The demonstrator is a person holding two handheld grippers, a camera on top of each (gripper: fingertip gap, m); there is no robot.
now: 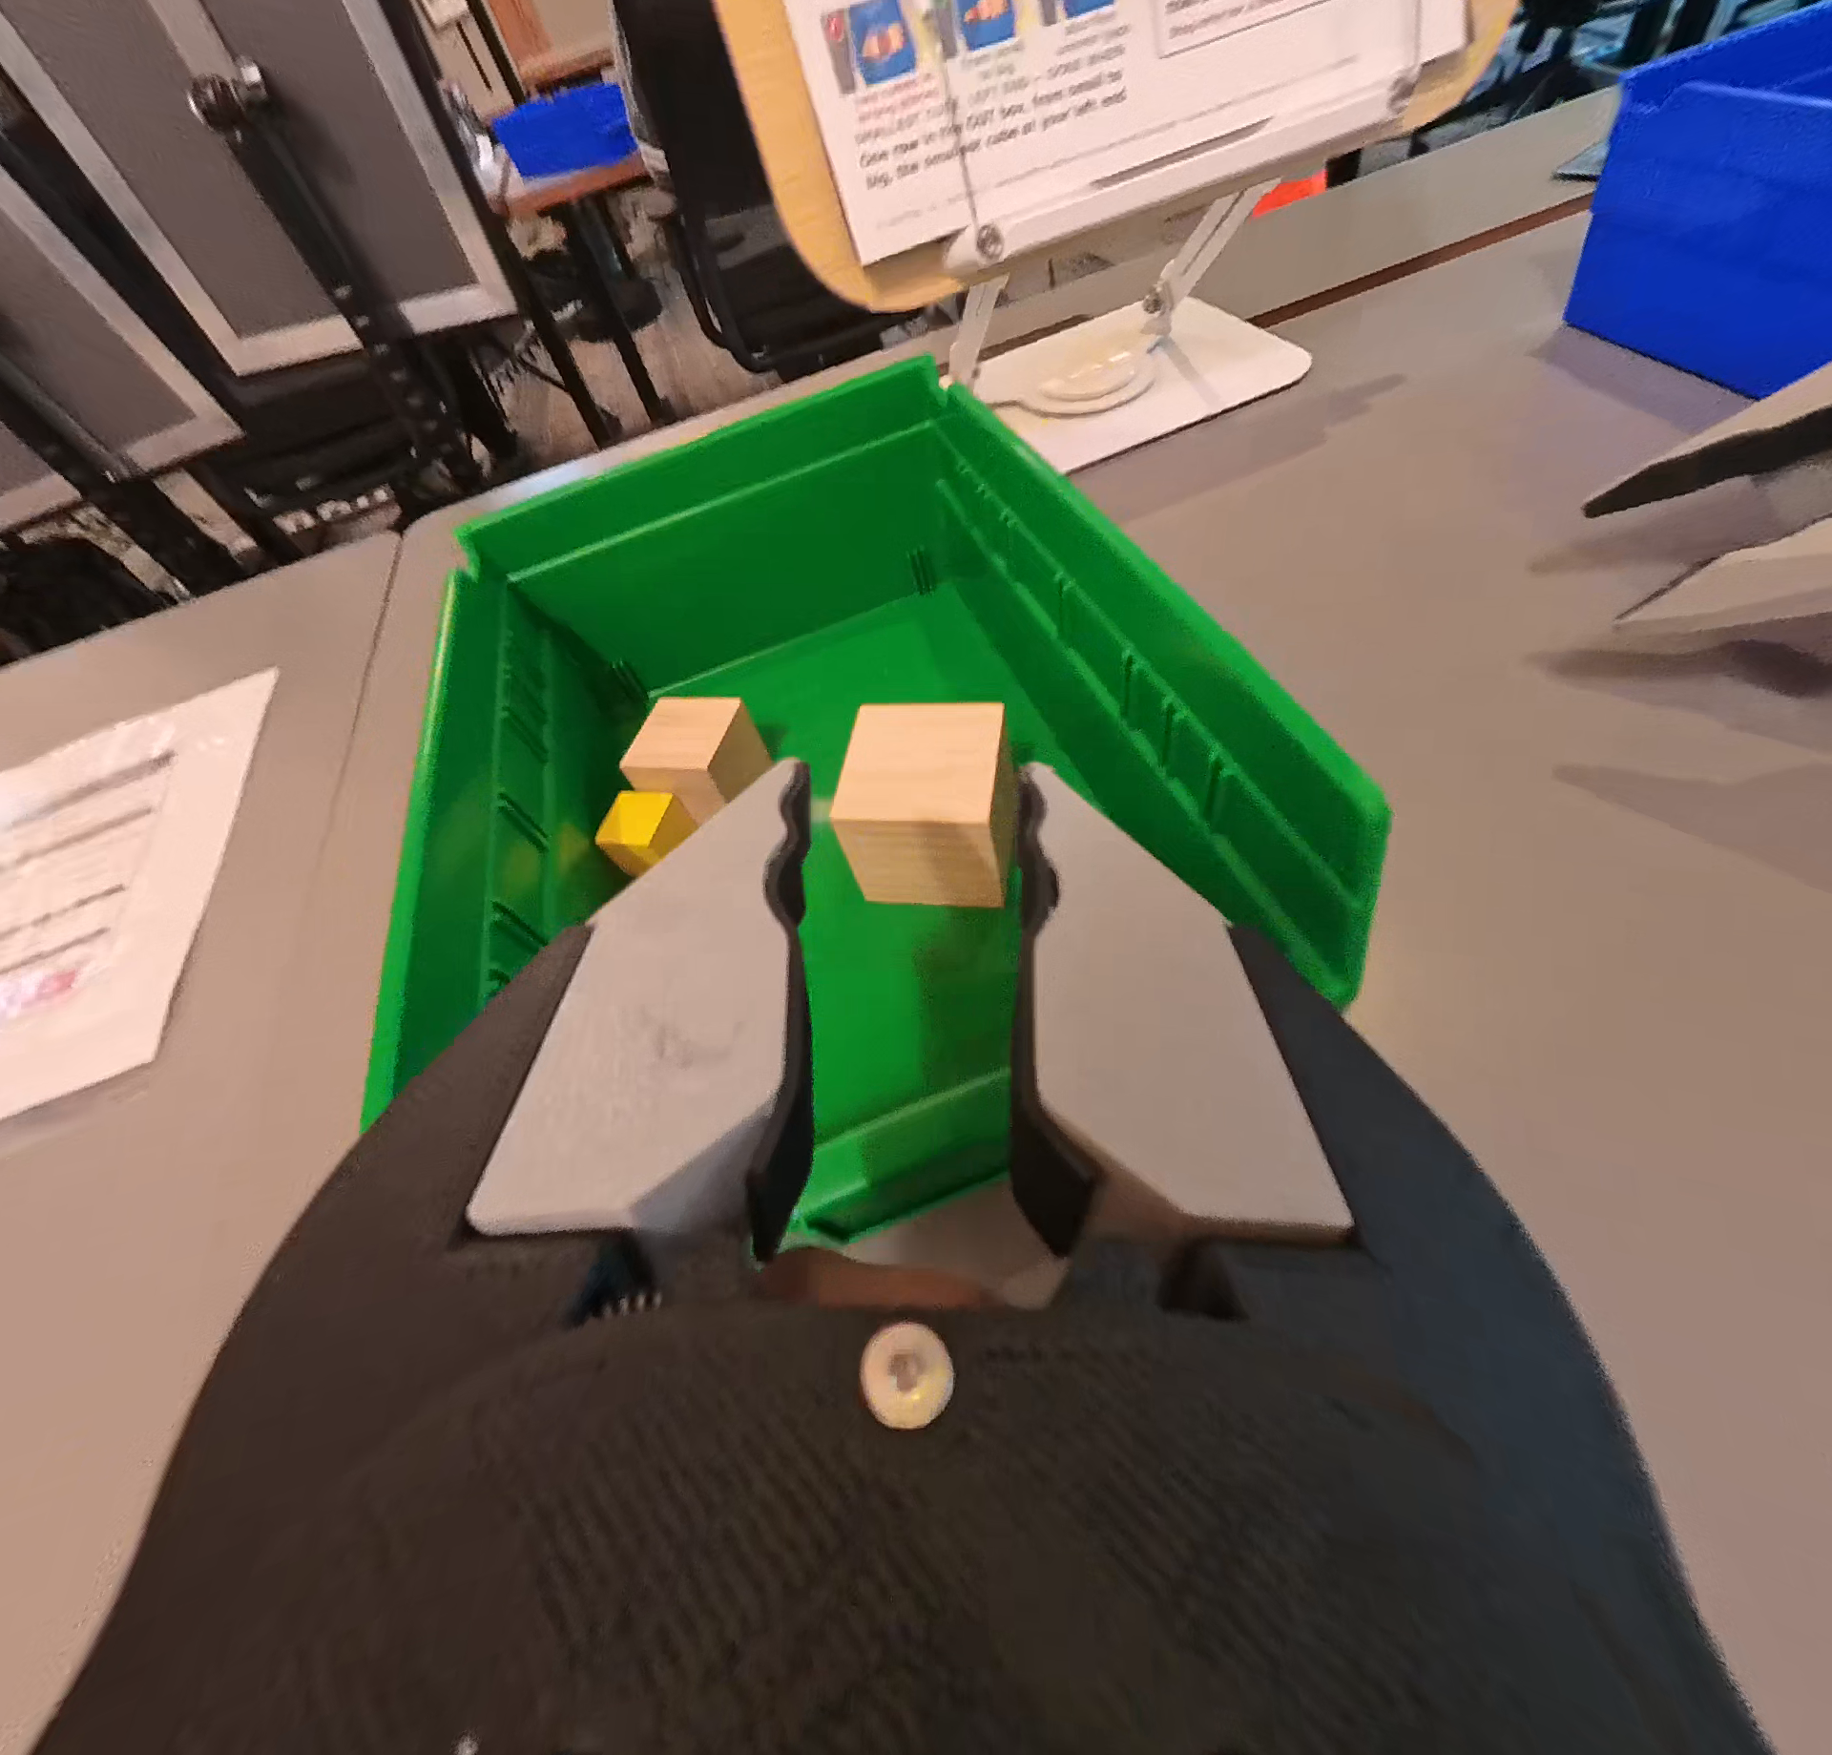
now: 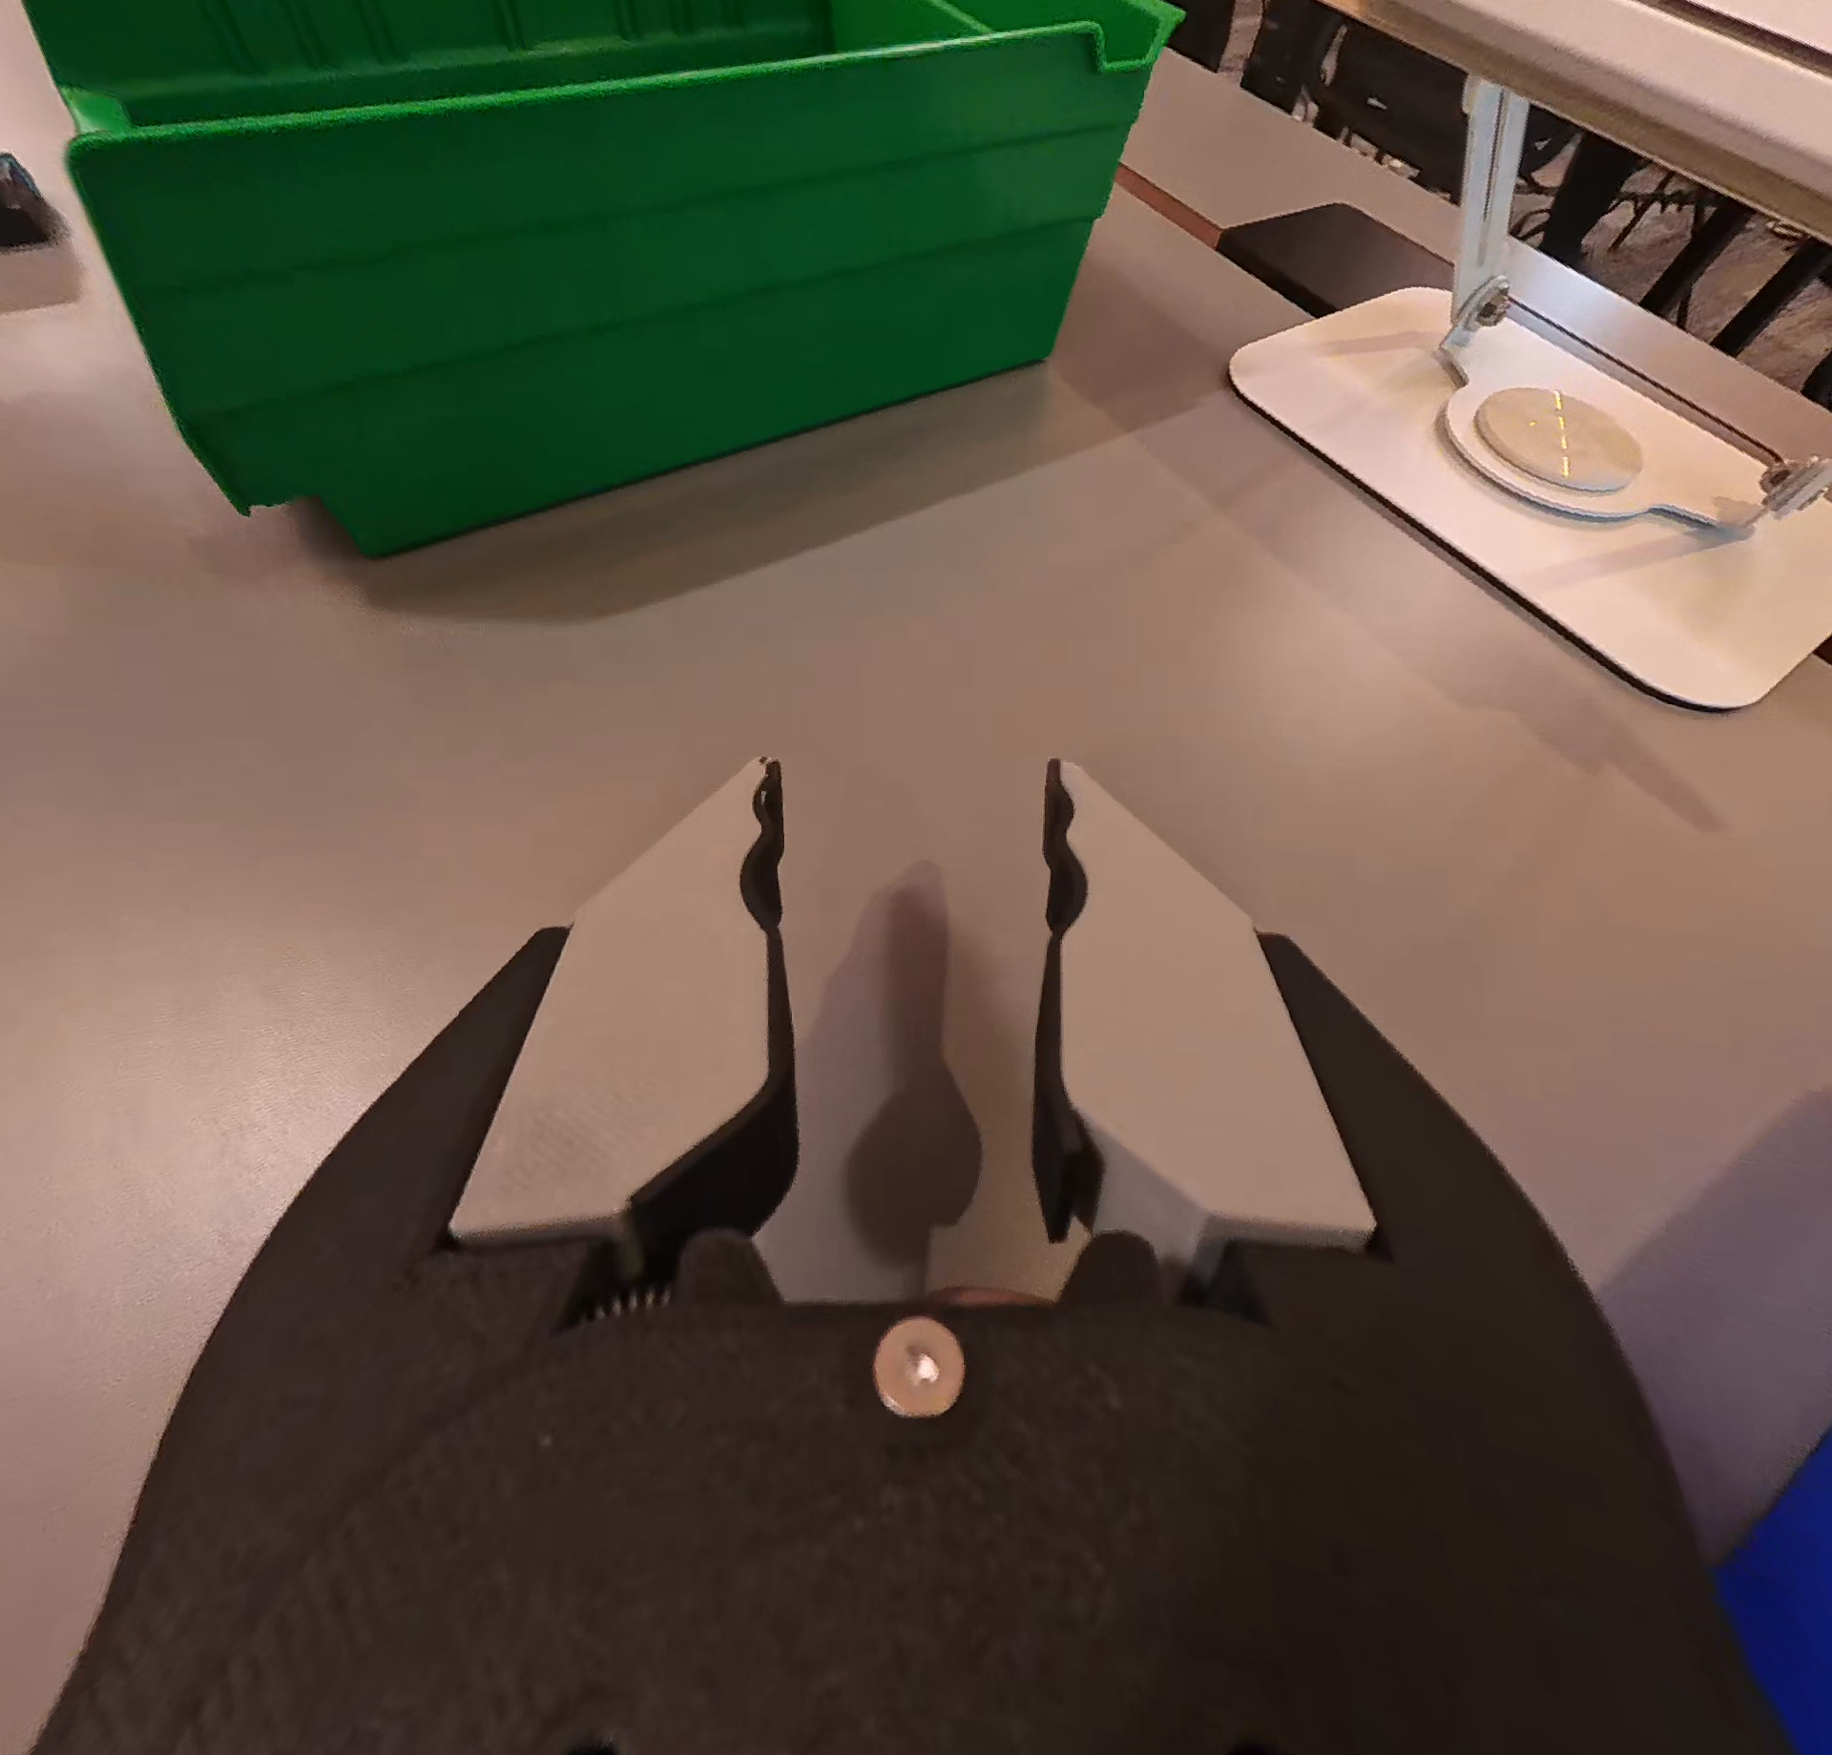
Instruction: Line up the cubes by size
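Leftmost in the green bin (image 1: 1190, 676) sits the small yellow cube (image 1: 639, 830), touching a medium wooden cube (image 1: 694, 751); the two look like the start of a small-to-large row. My left gripper (image 1: 912, 795) is spread around the large wooden cube (image 1: 922, 800), a pale, square-edged block. Its right side touches one finger, with a gap at the other; I judge it is being placed next in line. Further right, my right gripper (image 2: 912, 785) hovers apart and empty over the bare tabletop (image 2: 1289, 865), clear of the bin.

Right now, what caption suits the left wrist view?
Left gripper open around the largest pale wooden cube inside a green plastic bin, beside smaller wooden and yellow cubes.
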